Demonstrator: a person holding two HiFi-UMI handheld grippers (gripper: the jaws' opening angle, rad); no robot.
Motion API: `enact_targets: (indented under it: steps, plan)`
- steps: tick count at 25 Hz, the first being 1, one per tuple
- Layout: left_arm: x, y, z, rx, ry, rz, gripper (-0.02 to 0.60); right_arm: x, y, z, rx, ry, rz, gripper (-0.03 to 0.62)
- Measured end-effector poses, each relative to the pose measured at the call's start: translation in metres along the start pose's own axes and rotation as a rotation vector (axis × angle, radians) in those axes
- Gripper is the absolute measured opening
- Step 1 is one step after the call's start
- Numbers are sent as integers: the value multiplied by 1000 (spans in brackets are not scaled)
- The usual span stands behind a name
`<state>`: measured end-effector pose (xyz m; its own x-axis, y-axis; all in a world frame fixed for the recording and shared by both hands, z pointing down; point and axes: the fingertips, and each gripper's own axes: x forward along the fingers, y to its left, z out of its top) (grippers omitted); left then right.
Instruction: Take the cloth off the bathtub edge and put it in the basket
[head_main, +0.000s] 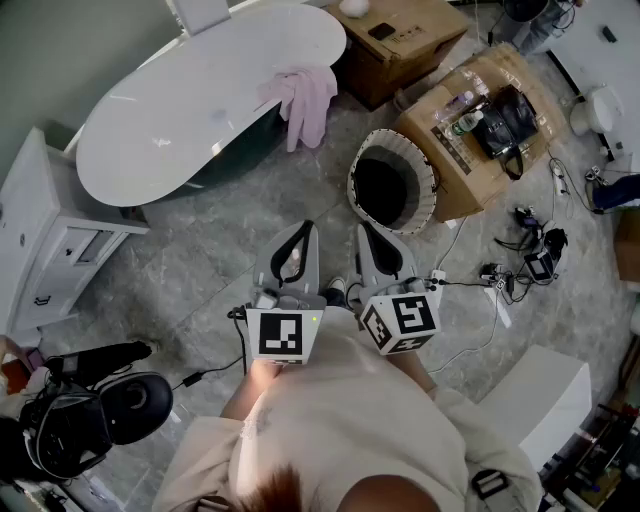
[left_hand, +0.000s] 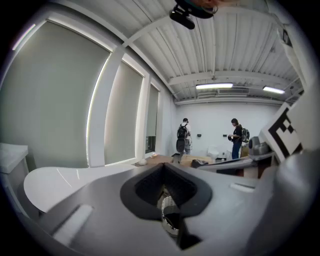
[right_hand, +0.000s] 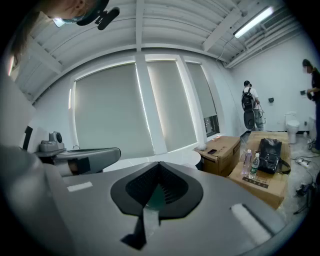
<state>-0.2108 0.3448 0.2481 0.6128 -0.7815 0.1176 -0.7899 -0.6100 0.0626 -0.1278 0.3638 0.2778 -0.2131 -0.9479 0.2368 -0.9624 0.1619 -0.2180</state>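
Observation:
A pink cloth (head_main: 303, 100) hangs over the right edge of the white bathtub (head_main: 180, 110) at the top of the head view. A round basket (head_main: 392, 182) with a pale rim and dark inside stands on the floor just right of the tub. My left gripper (head_main: 306, 226) and right gripper (head_main: 362, 228) are held side by side near my body, pointing towards the basket and well short of it. Both are shut with nothing between their jaws. The left gripper (left_hand: 162, 167) sees the tub's white rim (left_hand: 50, 180). The right gripper (right_hand: 159, 165) does not show the cloth.
Cardboard boxes (head_main: 400, 40) stand behind and right of the basket, one bearing a black bag (head_main: 505, 120) and bottles. Cables (head_main: 520, 260) trail on the floor at right. A white cabinet (head_main: 50, 230) sits left, black gear (head_main: 90, 400) bottom left. Two people (left_hand: 210, 137) stand far off.

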Motion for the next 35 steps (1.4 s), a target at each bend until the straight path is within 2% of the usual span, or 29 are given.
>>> enact_targets:
  steps: [11, 13, 15, 16, 19, 20, 21, 22, 25, 26, 27, 28, 29, 31, 32, 33, 35]
  plan:
    - [-2, 25, 2, 7, 6, -36, 49, 16, 23, 3, -27, 2, -9, -1]
    - [-2, 30, 8, 29, -45, -46, 49, 19, 27, 4, -36, -6, -14, -1]
    - [-1, 35, 23, 54, -148, -49, 49, 21, 30, 4, -30, -20, -19, 0]
    - [-2, 38, 24, 53, -154, -51, 49, 21, 31, 4, -23, -27, -23, 0]
    - [-6, 45, 6, -6, -23, -49, 49, 21, 32, 3, -7, -33, -45, 0]
    - [-8, 48, 4, -39, -8, -40, 49, 20, 33, 3, -7, -30, -50, 0]
    - [-9, 51, 8, -76, -38, -24, 49, 20, 34, 3, -8, -28, -52, 0]
    - [-10, 55, 18, -115, -107, -3, 49, 21, 35, 3, -10, -27, -52, 0]
    - [-10, 63, 60, -210, -408, 69, 49, 22, 34, 2, -18, -24, -51, 0]
    - [-8, 64, 71, -221, -490, 84, 49, 23, 33, 2, -19, -24, -51, 0]
    - [-7, 64, 77, -214, -537, 89, 49, 23, 32, 2, -19, -23, -51, 0]
    - [-4, 61, 76, -183, -530, 76, 49, 25, 31, 2, -16, -22, -50, 0]
    - [0, 55, 64, -121, -450, 44, 49, 26, 29, 2, -12, -20, -48, 0]
    - [8, 42, 15, 10, -131, -38, 49, 32, 25, 1, -6, -12, -40, 0]
    - [13, 39, -3, 26, -17, -51, 49, 36, 23, 1, -5, -7, -35, 0]
    - [18, 38, -10, 24, 30, -49, 49, 39, 20, 2, -6, -1, -29, 0]
    - [31, 36, -11, 16, 38, -32, 49, 48, 11, 5, -14, 9, -15, 0]
